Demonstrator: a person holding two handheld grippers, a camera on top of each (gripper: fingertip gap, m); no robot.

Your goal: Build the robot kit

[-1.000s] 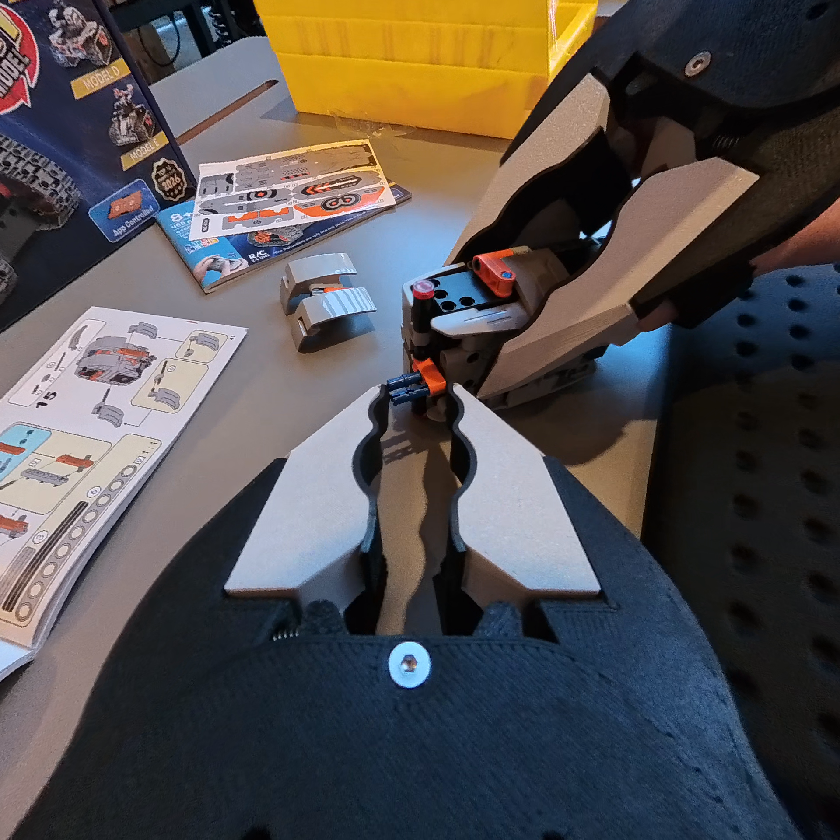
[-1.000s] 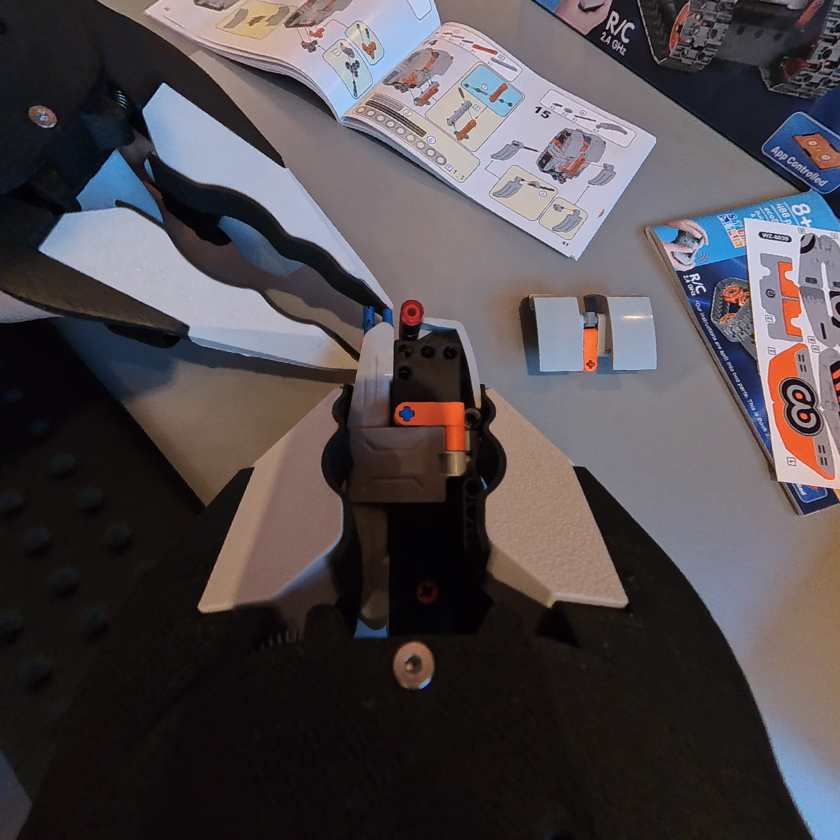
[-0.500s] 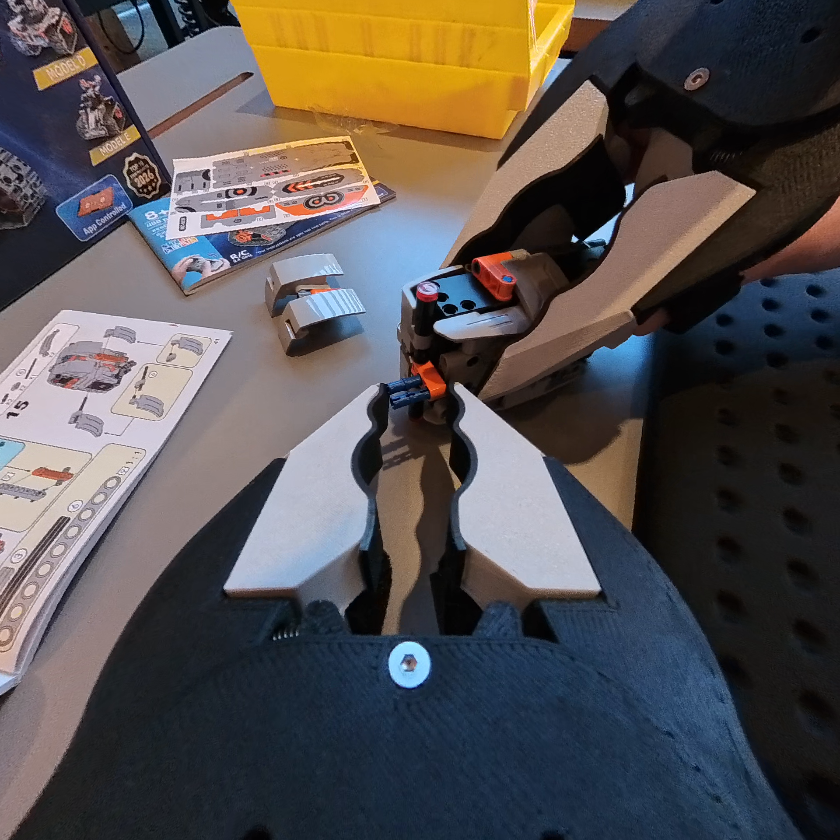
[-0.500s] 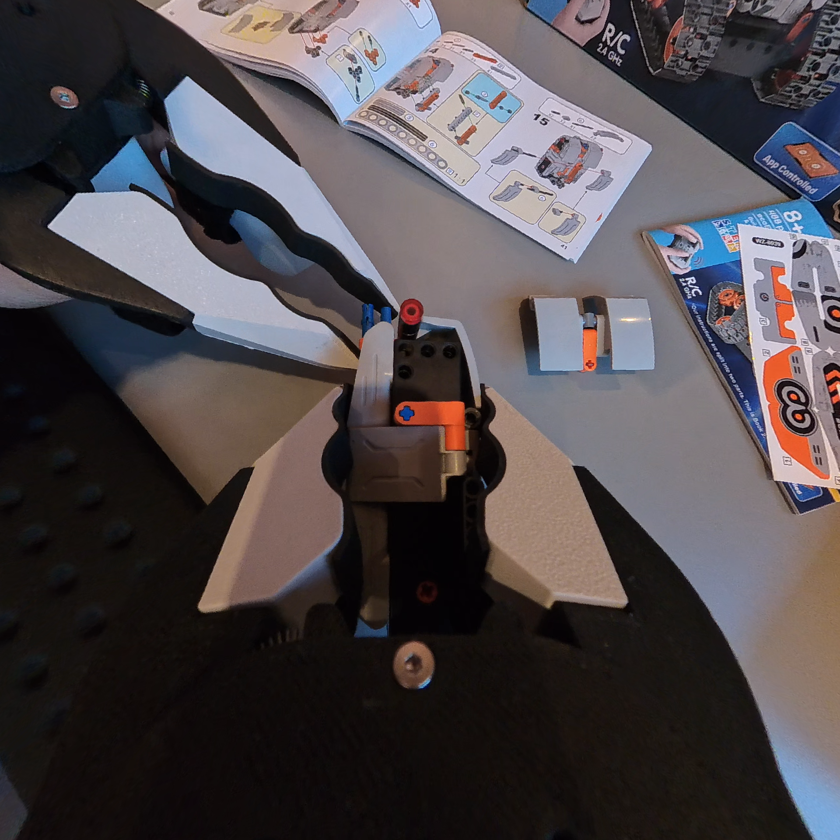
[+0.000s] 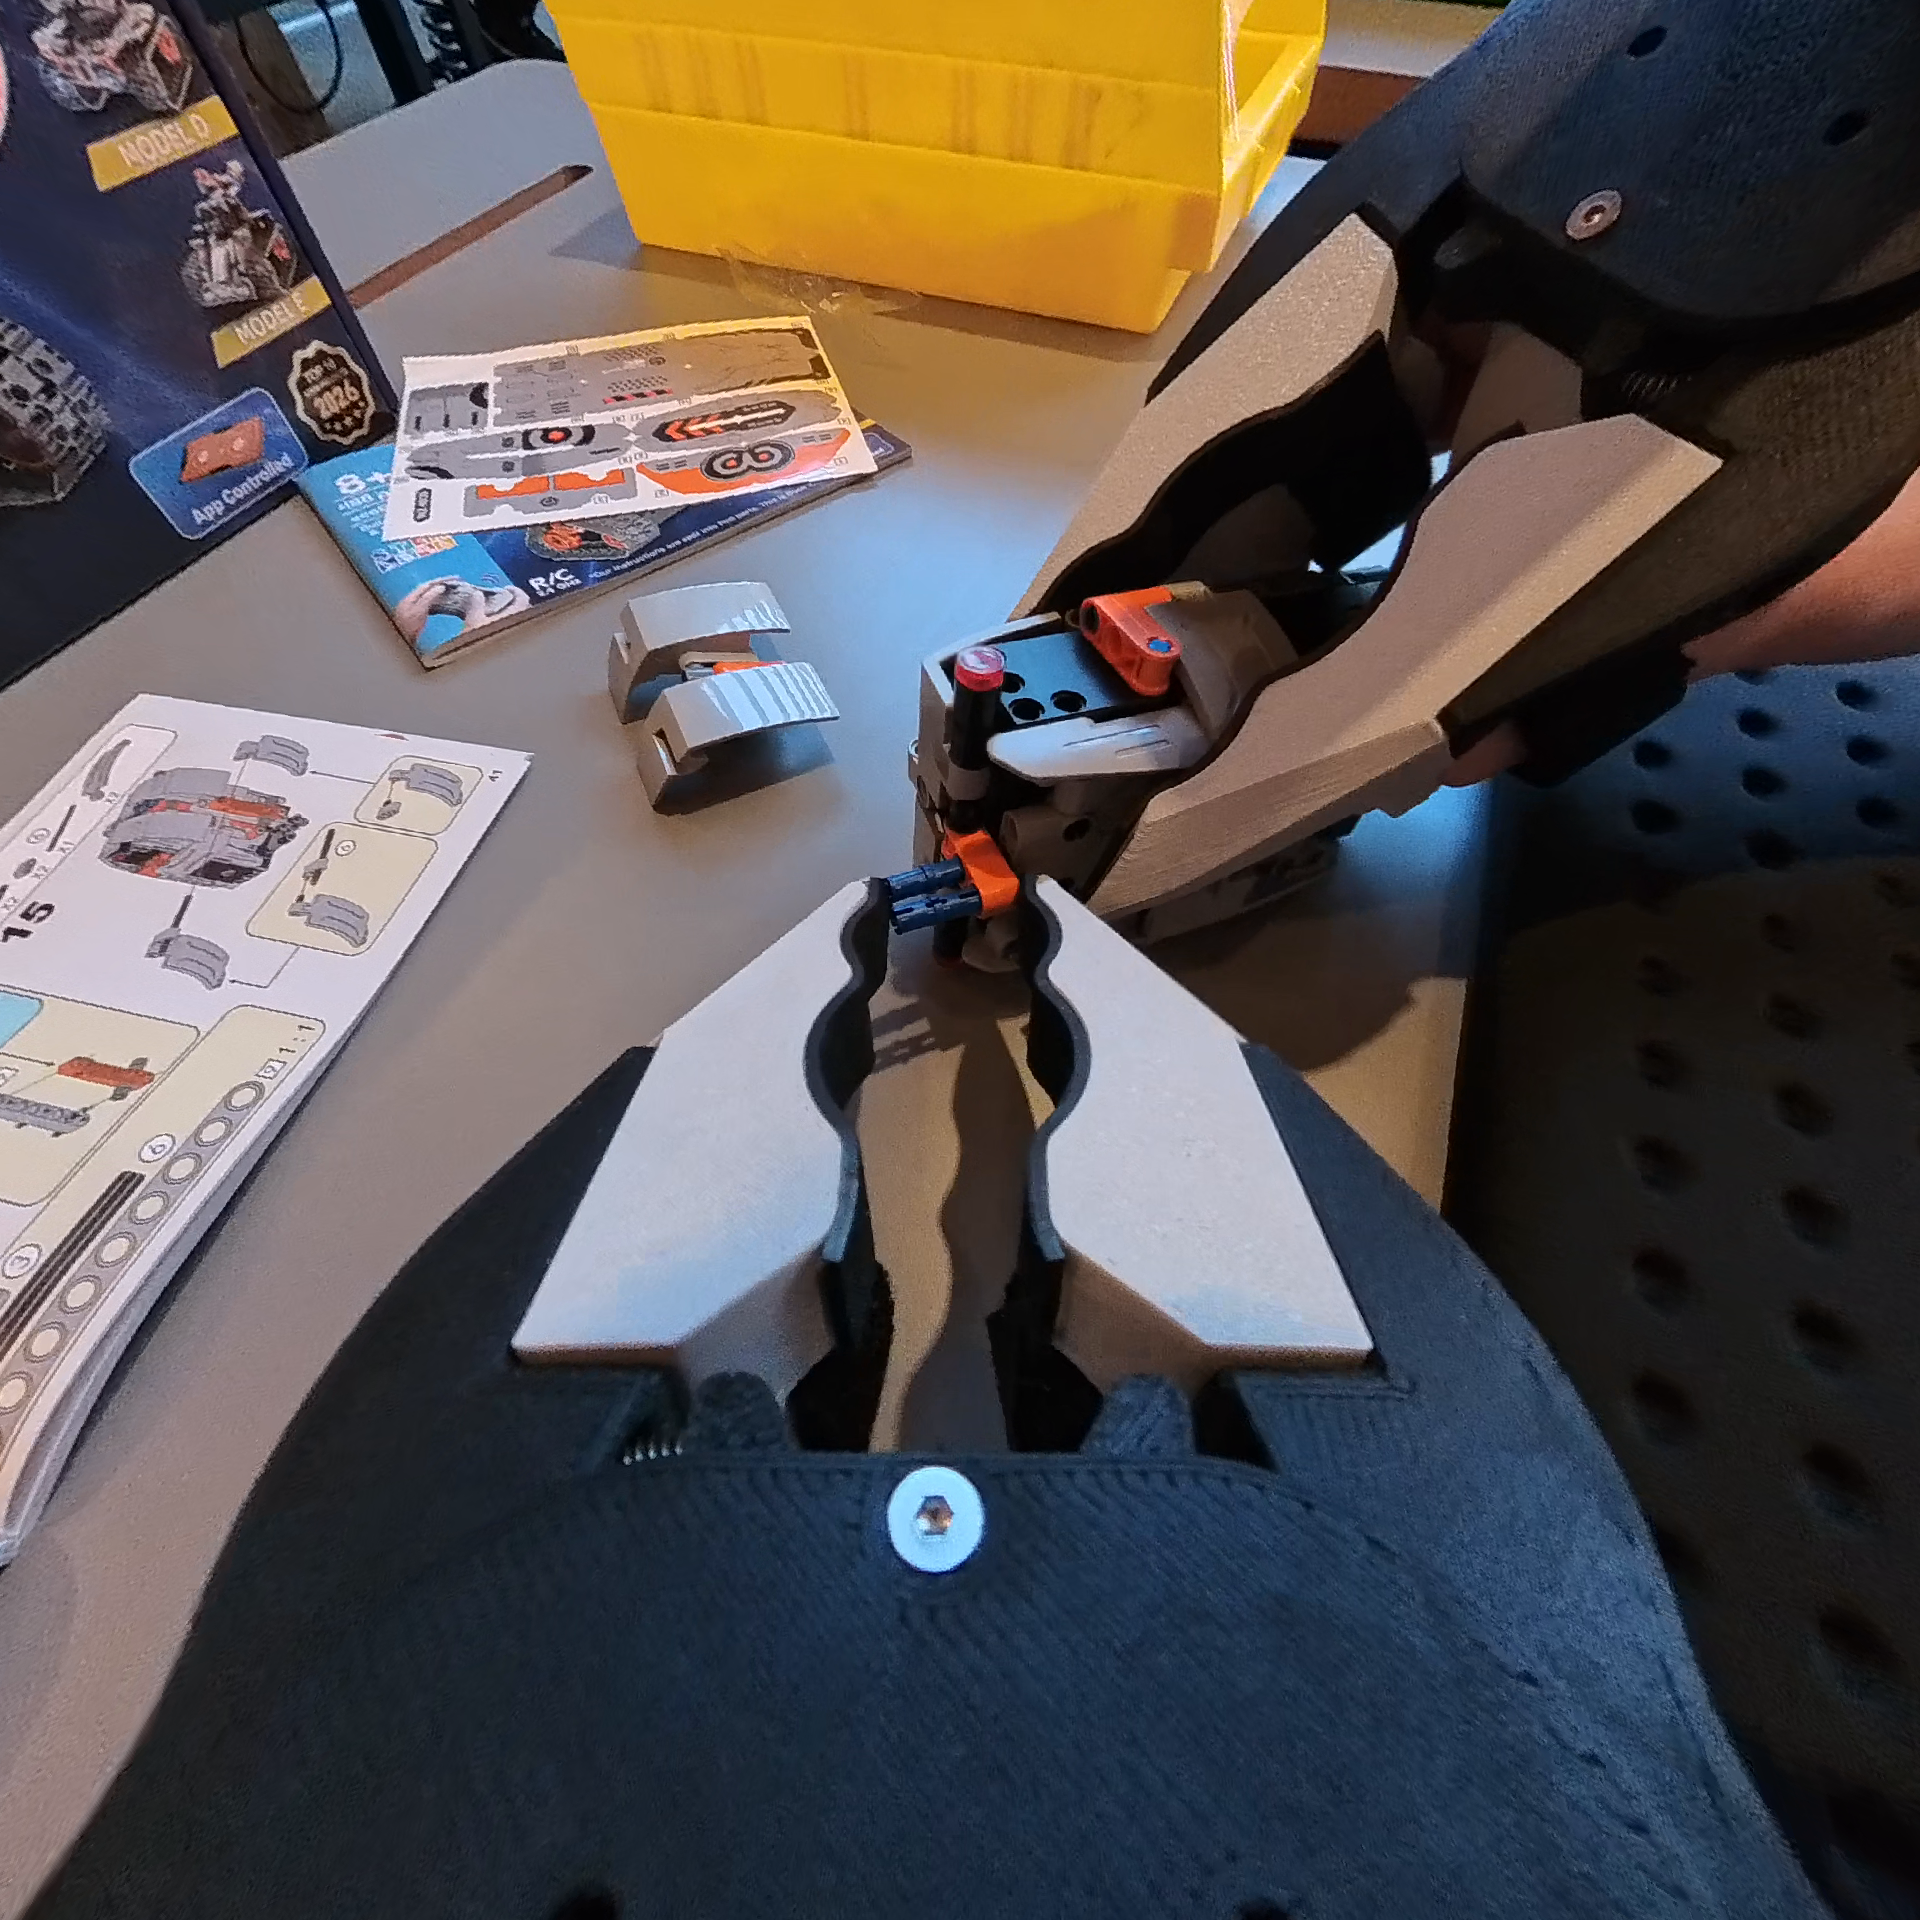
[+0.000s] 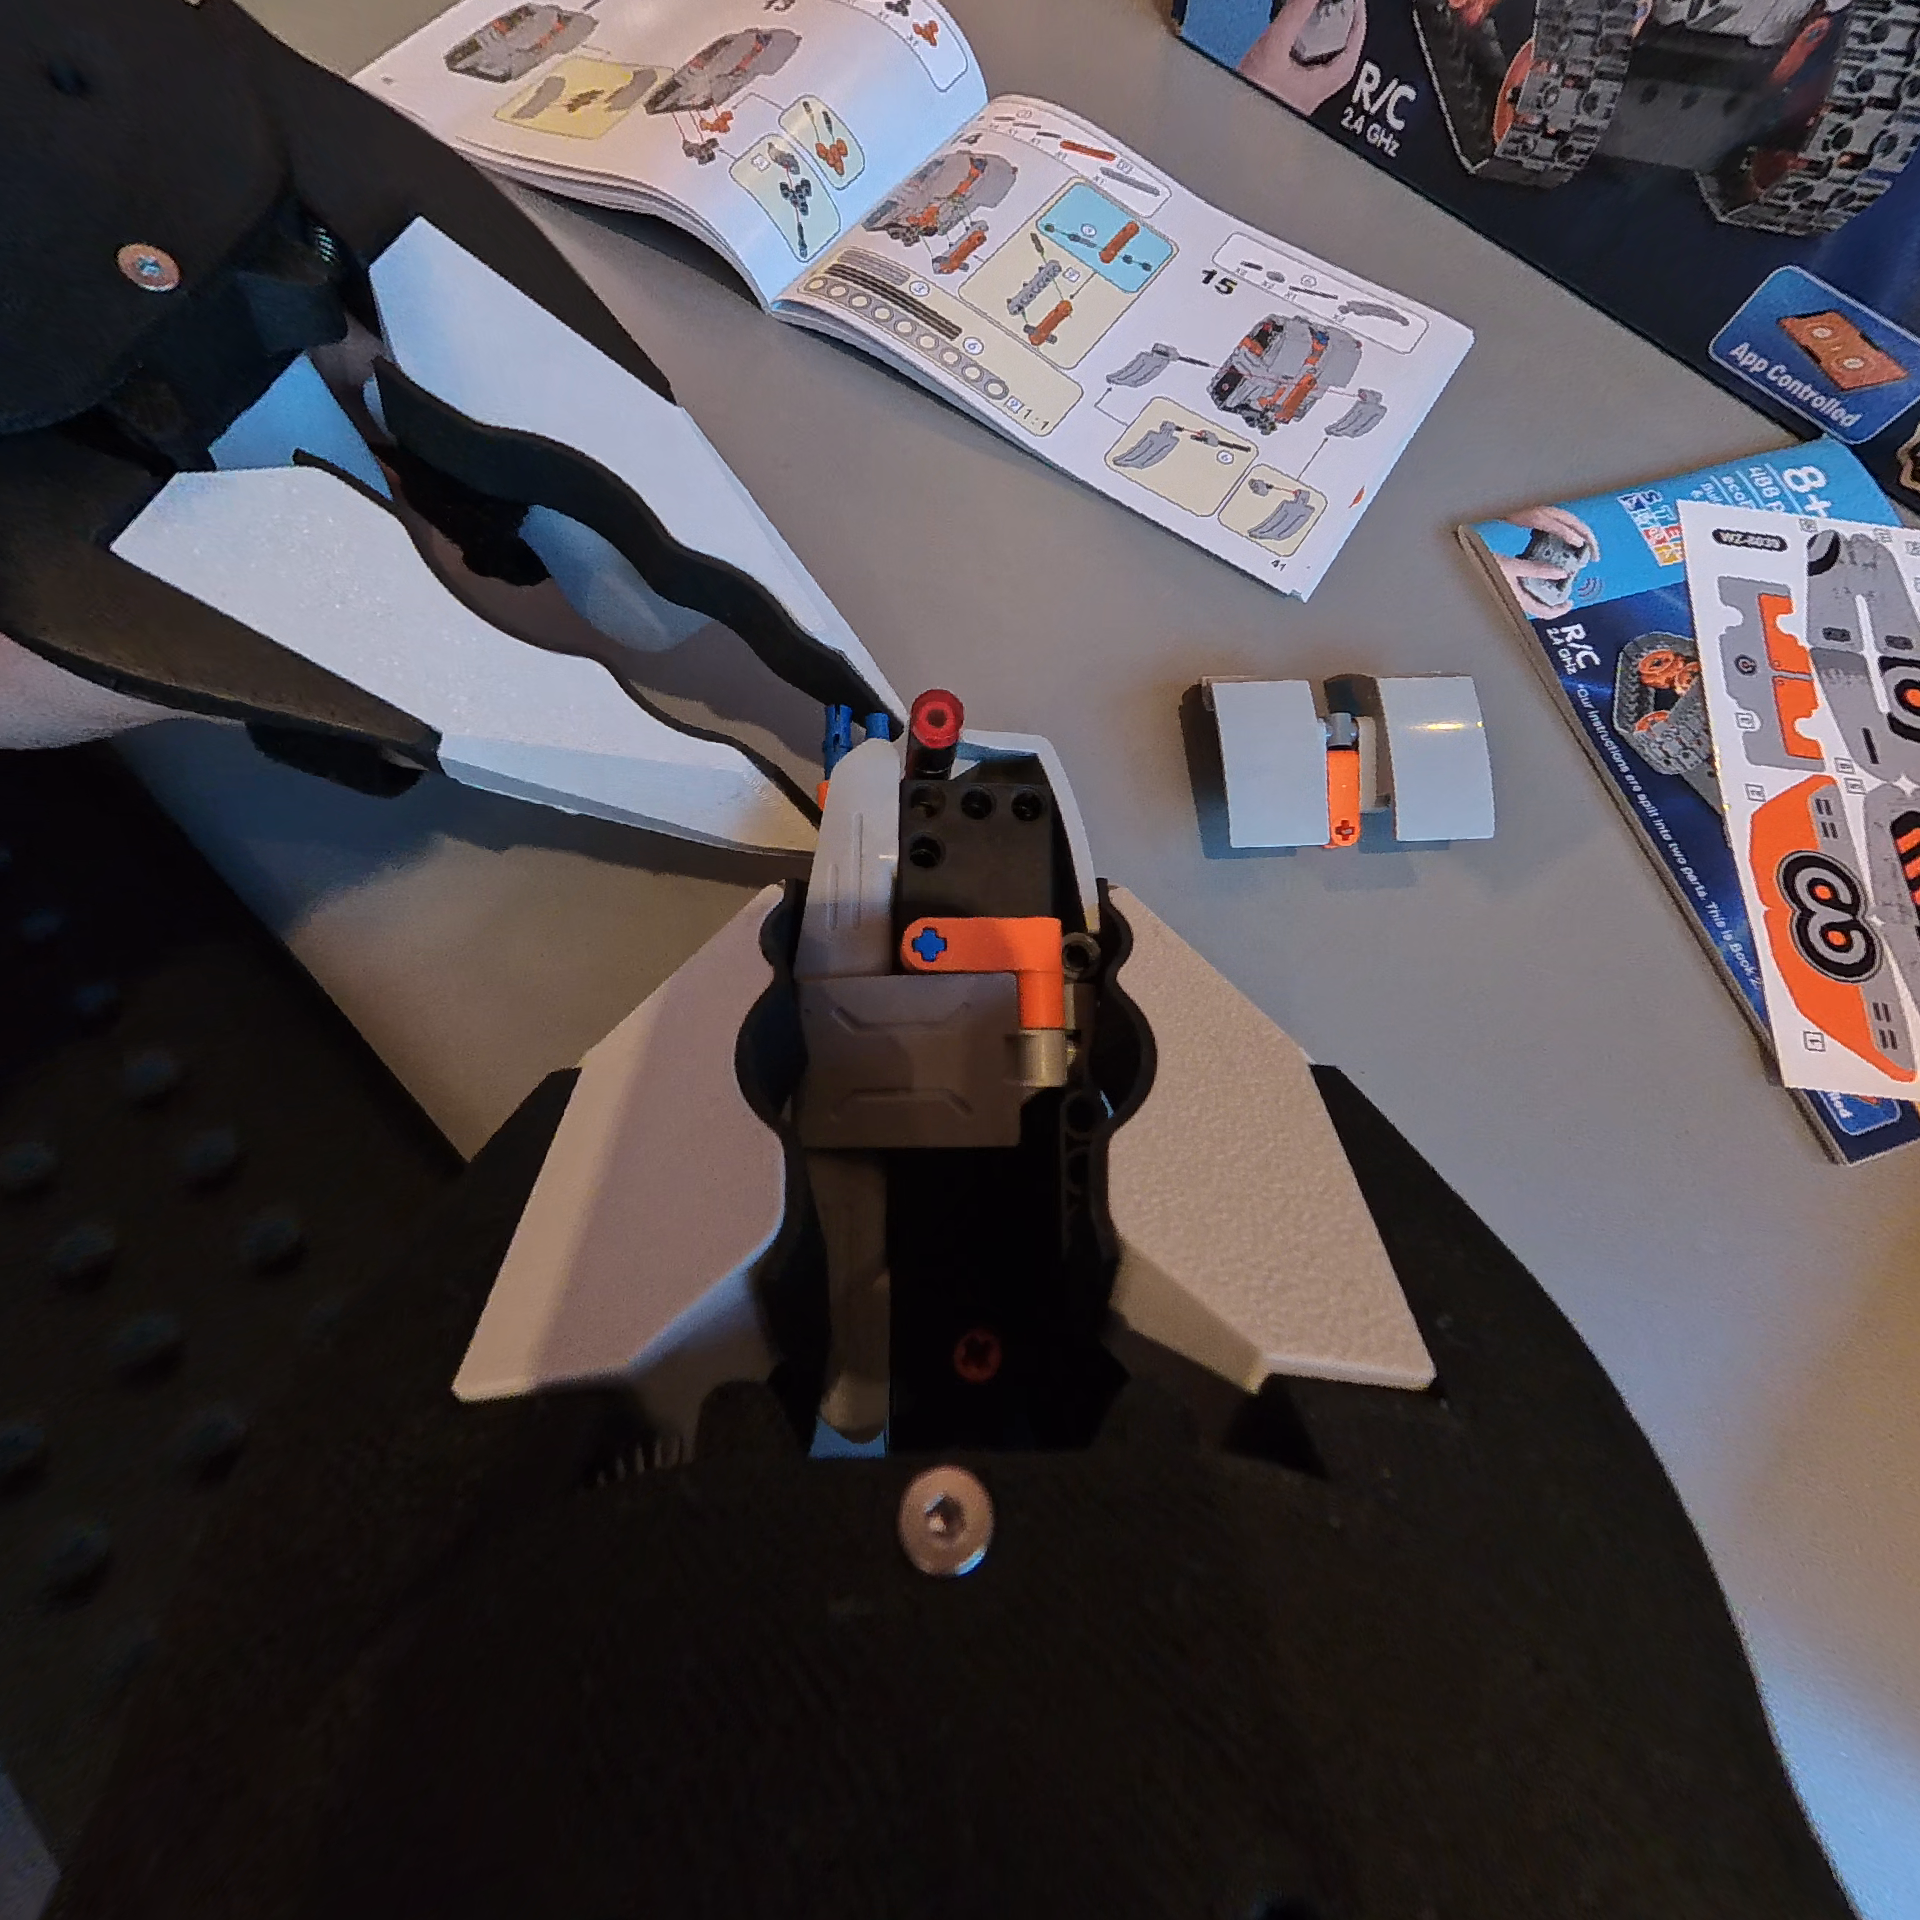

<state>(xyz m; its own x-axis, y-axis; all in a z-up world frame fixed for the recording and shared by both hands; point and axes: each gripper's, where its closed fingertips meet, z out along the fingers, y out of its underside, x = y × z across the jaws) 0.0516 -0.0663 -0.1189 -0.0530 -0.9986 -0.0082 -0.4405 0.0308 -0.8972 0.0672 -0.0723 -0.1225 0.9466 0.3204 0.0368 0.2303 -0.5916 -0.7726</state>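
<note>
Right tongs [image 6: 940,935] clamp the brick-built vehicle body [image 6: 935,1039] at frame centre, steadying it on the surface [image 6: 1351,1039]. Left tongs [image 5: 951,904], parted, bracket its orange connector [image 5: 982,871].

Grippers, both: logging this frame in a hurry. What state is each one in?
Left gripper: open, fingertips flanking the orange connector with its blue pins, no clamp visible.
Right gripper: shut on the brick model.
</note>
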